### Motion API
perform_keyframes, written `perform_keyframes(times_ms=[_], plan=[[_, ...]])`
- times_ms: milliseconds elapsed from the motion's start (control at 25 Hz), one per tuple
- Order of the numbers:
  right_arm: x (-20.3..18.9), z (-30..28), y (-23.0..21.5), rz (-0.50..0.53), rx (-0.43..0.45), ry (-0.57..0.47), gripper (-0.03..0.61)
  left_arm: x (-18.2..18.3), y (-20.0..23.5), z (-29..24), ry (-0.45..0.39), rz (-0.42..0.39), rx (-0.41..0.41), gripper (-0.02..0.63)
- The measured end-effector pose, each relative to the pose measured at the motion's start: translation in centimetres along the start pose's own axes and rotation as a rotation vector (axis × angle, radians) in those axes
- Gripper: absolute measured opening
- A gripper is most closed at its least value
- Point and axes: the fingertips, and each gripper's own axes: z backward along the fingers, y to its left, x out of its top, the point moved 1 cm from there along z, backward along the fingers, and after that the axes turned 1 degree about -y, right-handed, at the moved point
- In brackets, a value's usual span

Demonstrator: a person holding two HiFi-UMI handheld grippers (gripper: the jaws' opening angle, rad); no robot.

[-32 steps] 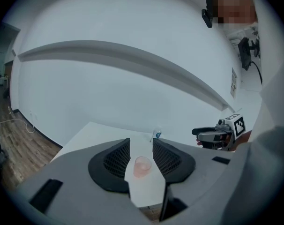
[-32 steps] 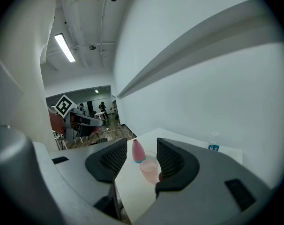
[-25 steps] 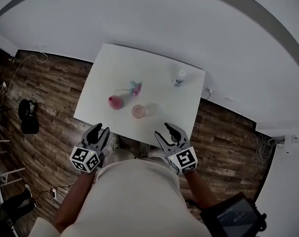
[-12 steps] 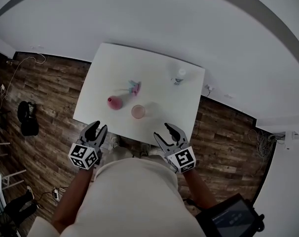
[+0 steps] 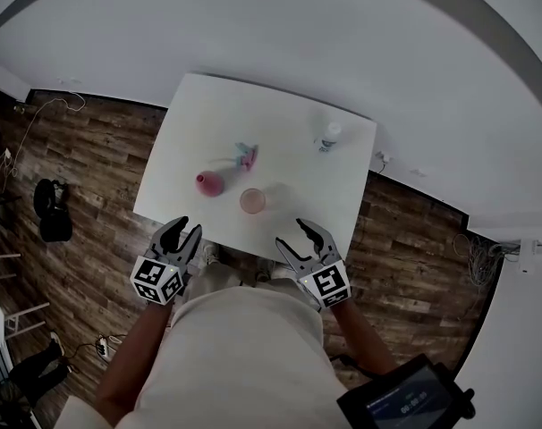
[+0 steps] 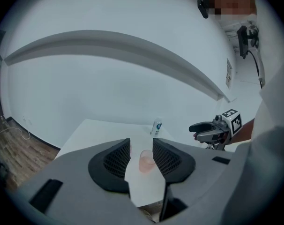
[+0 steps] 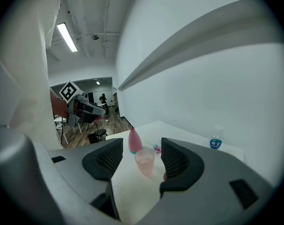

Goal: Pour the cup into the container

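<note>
Right tool [image 5: 292,233] half open, jaws just been opening, nothing between them, left tool [image 5: 186,228] open, empty, pink cup [image 5: 251,201] on white table [image 5: 253,114] ahead of both, pink bottle [image 5: 208,183] ahead of left tool, wood floor [image 5: 83,168], white wall [image 5: 271,25]

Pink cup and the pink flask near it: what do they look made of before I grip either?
The pink cup looks like thin translucent plastic with a glossy finish: the white table shows faintly through its wall. The pink flask is opaque and smooth with a soft sheen. It could be plastic or glazed ceramic; the look leaves that open.
</note>
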Motion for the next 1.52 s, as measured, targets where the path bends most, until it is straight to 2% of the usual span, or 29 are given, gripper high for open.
perform_keyframes(times_ms=[1520], plan=[[-6.1, -5.9, -1.0, 0.101, 0.056, 0.081, 0.258, -3.0, 1.1, -0.8, 0.092, -0.035, 0.02, 0.141]])
